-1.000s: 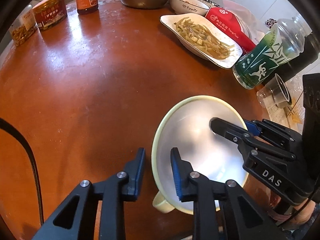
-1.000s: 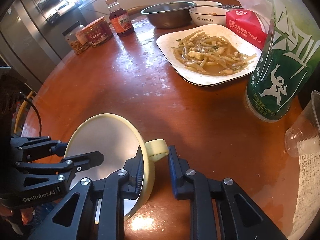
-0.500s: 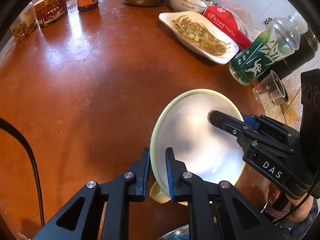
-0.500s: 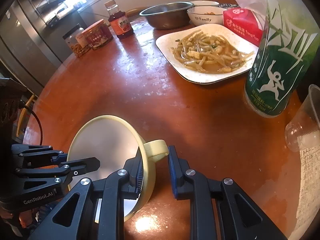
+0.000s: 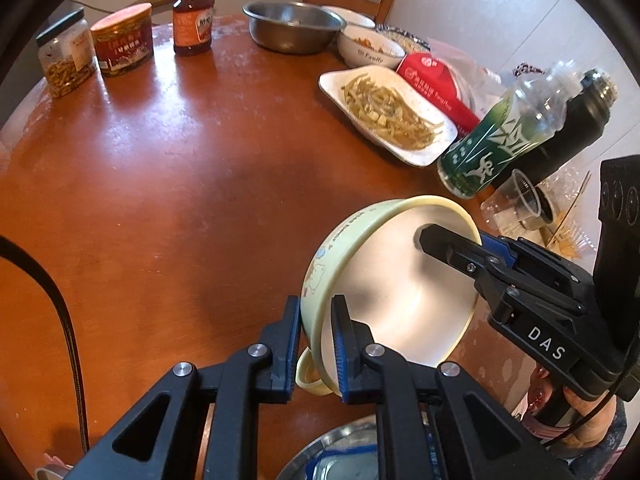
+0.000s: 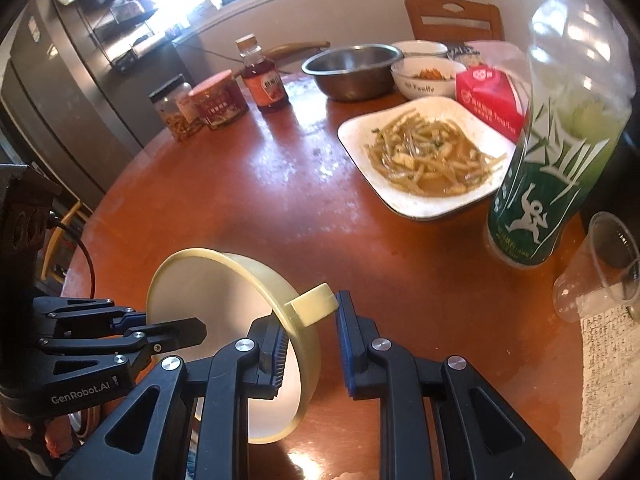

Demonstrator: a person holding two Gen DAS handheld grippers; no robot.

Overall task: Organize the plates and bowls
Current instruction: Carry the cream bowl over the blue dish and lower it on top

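A pale yellow bowl [image 5: 394, 276] with small side handles is lifted off the brown round table [image 5: 180, 184] and tilted. My left gripper [image 5: 316, 330] is shut on its near rim. My right gripper [image 6: 310, 330] straddles the opposite rim by a handle [image 6: 312, 304] with its jaws parted; it shows in the left wrist view [image 5: 460, 244] with one finger inside the bowl [image 6: 224, 300]. The left gripper shows in the right wrist view [image 6: 172, 326]. A white plate of bean sprouts [image 5: 388, 112] lies beyond.
A green bottle [image 5: 500, 136], black flask [image 5: 576, 124] and plastic cup [image 5: 516, 204] stand at the right. A steel bowl [image 5: 294, 26], white bowl [image 5: 370, 46], red tissue pack [image 5: 436, 84], sauce bottle [image 5: 192, 12] and jars [image 5: 122, 40] line the far edge. A steel basin [image 5: 340, 456] sits below.
My left gripper has closed on the bowl's rim. The bowl has risen off the table and tilted. My right gripper's jaws have widened around the rim.
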